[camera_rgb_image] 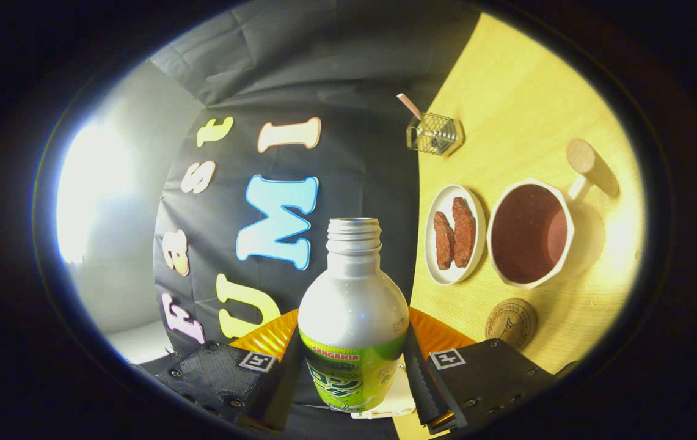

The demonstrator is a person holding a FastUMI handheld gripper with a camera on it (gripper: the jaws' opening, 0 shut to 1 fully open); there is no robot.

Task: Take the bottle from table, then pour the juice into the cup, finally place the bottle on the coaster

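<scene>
The tongs (pixel 353 373) are clamped on the bottle (pixel 353 318) at lower centre, lifted off the surface (pixel 525 79) and open-mouthed. At right, the cup (pixel 530 233) already looks full; placing the bottle on the coaster (pixel 510 322) below it seems left.

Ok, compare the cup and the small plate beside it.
The cup is deep, with a wooden handle; the plate is shallow and has no handle. The cup holds dark liquid; the plate carries two brown snack pieces. The cup looks larger. Both are white and sit on the table, beyond the tongs gripping the bottle.
</scene>
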